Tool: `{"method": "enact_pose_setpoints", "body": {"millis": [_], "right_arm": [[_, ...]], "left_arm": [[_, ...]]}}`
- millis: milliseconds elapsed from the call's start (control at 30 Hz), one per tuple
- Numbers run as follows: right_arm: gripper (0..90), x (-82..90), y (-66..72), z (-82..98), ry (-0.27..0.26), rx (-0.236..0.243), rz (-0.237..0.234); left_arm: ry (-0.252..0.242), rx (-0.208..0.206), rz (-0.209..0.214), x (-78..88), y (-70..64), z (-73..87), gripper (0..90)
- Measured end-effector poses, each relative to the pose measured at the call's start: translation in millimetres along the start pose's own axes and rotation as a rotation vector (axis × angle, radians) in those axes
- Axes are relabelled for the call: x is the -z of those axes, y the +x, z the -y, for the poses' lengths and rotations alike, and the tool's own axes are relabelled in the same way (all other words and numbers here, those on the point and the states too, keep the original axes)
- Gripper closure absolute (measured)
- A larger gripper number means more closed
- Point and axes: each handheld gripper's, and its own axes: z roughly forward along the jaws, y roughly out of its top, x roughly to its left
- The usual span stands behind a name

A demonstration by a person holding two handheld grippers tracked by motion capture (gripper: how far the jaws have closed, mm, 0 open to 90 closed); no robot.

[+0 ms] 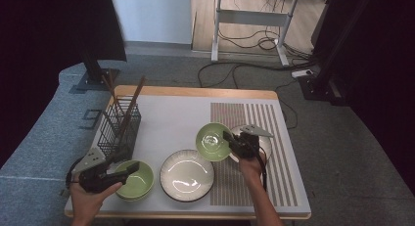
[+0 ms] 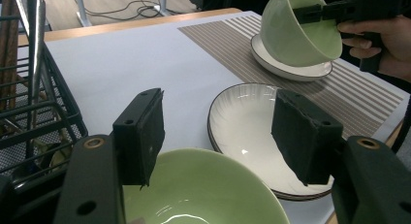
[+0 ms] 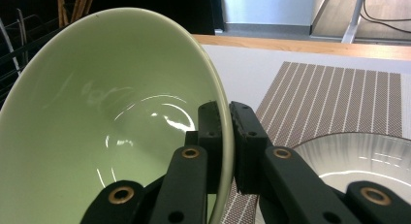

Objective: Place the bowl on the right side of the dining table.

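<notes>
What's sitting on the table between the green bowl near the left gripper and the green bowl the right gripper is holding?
A white ribbed plate lies between the near green bowl and the held green bowl, clearest in the high view.

Wire rack [image 1: 119, 125] with, seemingly, chopsticks [image 1: 131, 106]; striped placemat [image 1: 274, 138].

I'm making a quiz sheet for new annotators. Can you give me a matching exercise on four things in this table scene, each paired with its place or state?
Things:
1. lifted green bowl
2. second green bowl
3. big white plate
4. wire basket

Places or states:
A. holds chopsticks, at the table's left
B. tilted, its rim pinched by the right gripper
C. on the table, below the left gripper's open jaws
D. lies flat between the two bowls

Pairs: 1-B, 2-C, 3-D, 4-A
</notes>
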Motion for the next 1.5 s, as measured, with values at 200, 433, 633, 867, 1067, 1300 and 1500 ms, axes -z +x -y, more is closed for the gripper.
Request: {"method": "enact_pose_setpoints", "body": {"millis": [200, 433, 633, 867, 1067, 1300, 1500], "right_arm": [[84.3, 2.3, -8.3, 0.5, -0.004, -0.017, 0.017], [84.4, 6.6, -20.1, 0.3, -0.009, -0.034, 0.047], [84.4, 9.9, -30.3, 1.7, -0.011, -0.054, 0.072], [84.4, 11.4, -41.6, 3.7, -0.004, -0.063, 0.101], [84.4, 12.9, -46.4, 4.8, 0.002, -0.071, 0.116], [84.4, 15.0, -51.4, 5.4, 0.006, -0.072, 0.13], [84.4, 15.2, -57.3, 6.6, 0.019, -0.074, 0.135]], "left_arm": [[0.011, 0.002, 0.005, -2.6, -0.1, 1.1, 36.4], [0.023, 0.003, 0.012, -3.8, 1.0, 1.5, 35.9], [0.024, 0.003, 0.016, -4.2, 0.9, 1.7, 35.8], [0.013, 0.009, 0.013, -0.7, 2.4, 1.1, 35.7], [0.021, 0.006, 0.015, -1.4, 2.0, 1.2, 35.8], [0.037, 0.002, 0.017, -3.7, 0.9, 1.6, 35.7], [0.043, -0.001, 0.016, -4.8, 0.5, 2.0, 35.7]]}}
